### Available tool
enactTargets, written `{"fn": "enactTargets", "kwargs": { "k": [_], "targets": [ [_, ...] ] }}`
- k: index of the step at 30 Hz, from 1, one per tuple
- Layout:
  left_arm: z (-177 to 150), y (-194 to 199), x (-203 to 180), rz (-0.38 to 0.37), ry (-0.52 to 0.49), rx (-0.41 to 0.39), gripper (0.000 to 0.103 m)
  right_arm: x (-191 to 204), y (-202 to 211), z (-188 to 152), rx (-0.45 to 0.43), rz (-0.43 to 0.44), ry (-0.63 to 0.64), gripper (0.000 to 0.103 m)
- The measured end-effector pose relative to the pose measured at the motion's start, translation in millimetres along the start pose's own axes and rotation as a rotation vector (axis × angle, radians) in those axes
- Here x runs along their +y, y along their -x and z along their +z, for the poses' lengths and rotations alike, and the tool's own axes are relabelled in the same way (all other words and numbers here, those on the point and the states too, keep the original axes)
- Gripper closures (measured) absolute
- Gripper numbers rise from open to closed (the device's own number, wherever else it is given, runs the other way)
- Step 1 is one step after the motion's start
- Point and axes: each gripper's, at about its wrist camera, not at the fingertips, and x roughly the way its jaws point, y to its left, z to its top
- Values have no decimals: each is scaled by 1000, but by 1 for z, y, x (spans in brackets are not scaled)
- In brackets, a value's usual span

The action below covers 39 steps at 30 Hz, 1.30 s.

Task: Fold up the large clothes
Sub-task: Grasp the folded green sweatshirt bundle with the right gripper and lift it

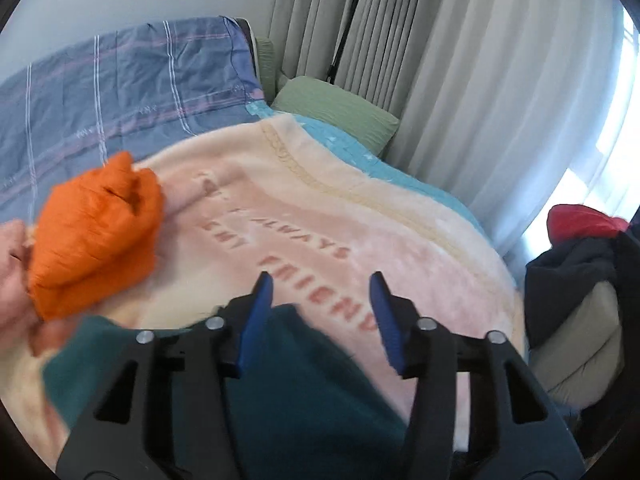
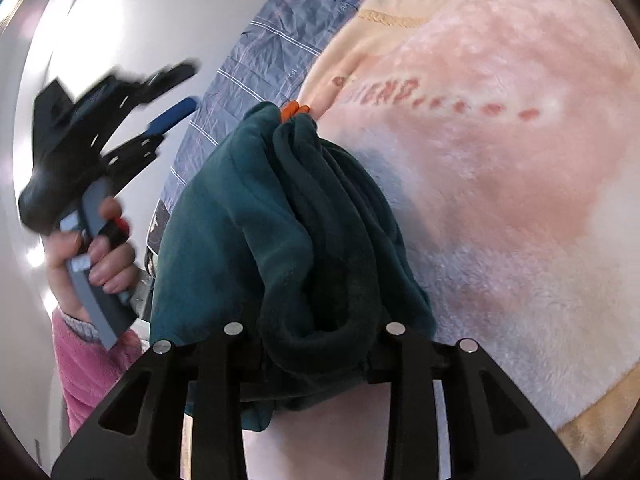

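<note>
Teal fleece is the big piece of clothing here. It lies in a soft heap on a pink and cream blanket that covers the bed. Red letters are pressed into the blanket.

In the right wrist view, the right claw has a thick roll of the teal fleece bunched up between its two black arms. The fleece hides the tips, so I cannot tell if they pinch it or just sit around it.

In the left wrist view, the left claw hangs just above the near edge of the teal fleece. Its two blue fingers are spread apart and nothing is between them. The right wrist view shows this claw from the side, blurred, with a person's hand wrapped around its grey handle and a pink fuzzy sleeve below.

An orange cloth bundle sits on the blanket to the left of the teal fleece. A blue striped quilt lies further back by the wall. A green pillow rests near the grey curtains. At the far right, dark clothes and something red are piled up
</note>
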Motion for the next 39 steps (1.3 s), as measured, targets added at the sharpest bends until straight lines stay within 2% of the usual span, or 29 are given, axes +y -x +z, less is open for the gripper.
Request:
{"fn": "enactTargets", "kwargs": {
  "k": [2,4,7,10,13,16,17,18,19,20,22,23,24,25,27,34,36,38,39],
  "targets": [
    [-6,9,12,50,-40,20,60,-7,-1,-2,7,15,-17,69],
    [-18,5,26,87,-50,68,61,-3,2,-6,-4,0,18,68],
    [-48,-26,43,111,-51,202,64,6,2,-11,-9,-52,84,65],
    [-60,-40,45,166,-87,230,63,13,6,-14,-13,-83,124,58],
    [-58,-48,43,185,-109,264,64,19,23,-11,-60,-143,161,46],
    [-58,-60,31,245,-189,300,69,26,53,-7,-169,-177,187,46],
    [-58,-64,24,265,-232,311,72,33,63,-4,-218,-178,206,48],
    [-59,-68,17,279,-271,321,79,40,69,-3,-249,-161,240,54],
    [-61,-76,6,315,-346,336,86,47,71,-3,-260,-134,281,56],
    [-64,-83,-4,359,-421,349,88,58,69,-4,-252,-96,340,57],
    [-69,-95,-19,443,-526,360,91,67,53,-3,-211,-77,382,62],
    [-70,-99,-23,472,-552,365,92,64,38,-3,-171,-123,376,72],
    [-71,-101,-24,482,-557,367,92,52,20,-2,-123,-215,338,97],
    [-70,-102,-23,482,-551,367,92,39,10,-4,-94,-272,304,103],
    [-68,-101,-14,451,-503,360,92,12,-2,-9,-86,-236,270,103],
    [-68,-98,-9,427,-471,336,91,13,7,-8,-33,-249,298,103],
    [-68,-93,-10,431,-464,311,89,13,3,-6,-24,-238,294,103],
    [-65,-82,-4,405,-413,275,84,10,1,-8,-16,-226,293,103],
    [-64,-76,-1,393,-378,262,77,10,0,-9,-14,-224,291,103]
  ]
}}
